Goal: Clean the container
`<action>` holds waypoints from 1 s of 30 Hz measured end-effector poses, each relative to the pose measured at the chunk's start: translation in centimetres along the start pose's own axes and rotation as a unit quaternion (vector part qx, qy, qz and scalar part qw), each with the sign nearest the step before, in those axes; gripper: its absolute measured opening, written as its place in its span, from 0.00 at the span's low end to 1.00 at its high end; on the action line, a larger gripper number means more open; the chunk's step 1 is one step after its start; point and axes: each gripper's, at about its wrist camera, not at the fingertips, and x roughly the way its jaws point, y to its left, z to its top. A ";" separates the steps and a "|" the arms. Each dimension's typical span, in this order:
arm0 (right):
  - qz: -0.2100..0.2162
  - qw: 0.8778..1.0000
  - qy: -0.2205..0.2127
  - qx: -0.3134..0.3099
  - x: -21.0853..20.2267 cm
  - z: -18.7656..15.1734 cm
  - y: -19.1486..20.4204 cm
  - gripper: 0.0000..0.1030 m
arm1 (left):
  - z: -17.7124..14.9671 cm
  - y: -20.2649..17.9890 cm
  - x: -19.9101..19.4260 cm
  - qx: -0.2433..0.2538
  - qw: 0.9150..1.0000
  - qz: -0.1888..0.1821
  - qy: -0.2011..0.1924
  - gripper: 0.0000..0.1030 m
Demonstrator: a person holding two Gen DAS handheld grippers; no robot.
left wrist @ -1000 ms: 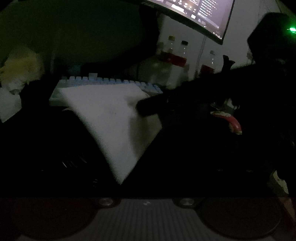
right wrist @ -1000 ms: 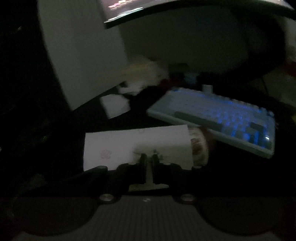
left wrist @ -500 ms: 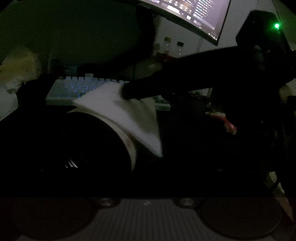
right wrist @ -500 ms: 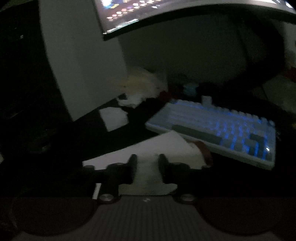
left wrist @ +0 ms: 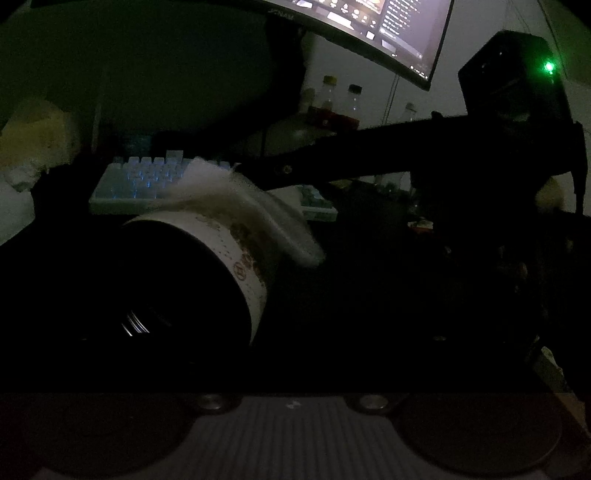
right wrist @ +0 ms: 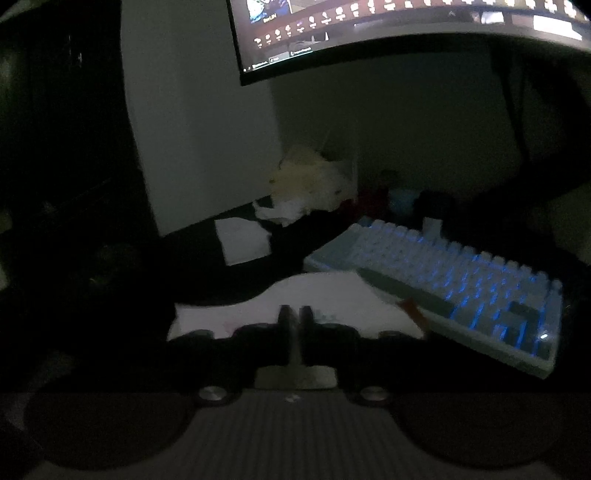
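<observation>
The right gripper has its jaws nearly together, pinched on a white cloth that spreads out ahead of the fingers; from the left wrist view the same cloth drapes over the top of the container, a round pale can with a printed band, lying tilted with its dark mouth toward the camera. The left gripper's own fingers are lost in the dark at the bottom of its view, so I cannot tell how its jaws stand or whether they steady the container, though it sits close in front of them. The step in hand looks like wiping the container's outer wall with the cloth. The next move calls for keeping the pinch firm and dragging the cloth around the curved side without rolling the can away. Behind the container lies a backlit keyboard, just beyond the cloth's far edge and close enough to be brushed. Farther behind the container stand several bottles and a curved monitor; to its left sit crumpled tissues and a yellowish soft heap.
</observation>
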 end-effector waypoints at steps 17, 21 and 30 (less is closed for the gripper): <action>0.024 0.999 0.035 -0.011 0.4 1.1 1.3 0.03 | -0.7 -1.2 -0.3 0.020 1.000 -0.022 0.004 1.00; -0.051 0.998 0.041 0.024 1.2 1.4 -1.3 0.03 | -0.8 -1.5 -0.5 0.018 0.999 -0.029 0.006 1.00; -0.042 0.998 0.035 0.022 0.9 1.0 -0.8 0.03 | -1.0 -2.2 -0.6 0.026 0.999 -0.029 0.008 1.00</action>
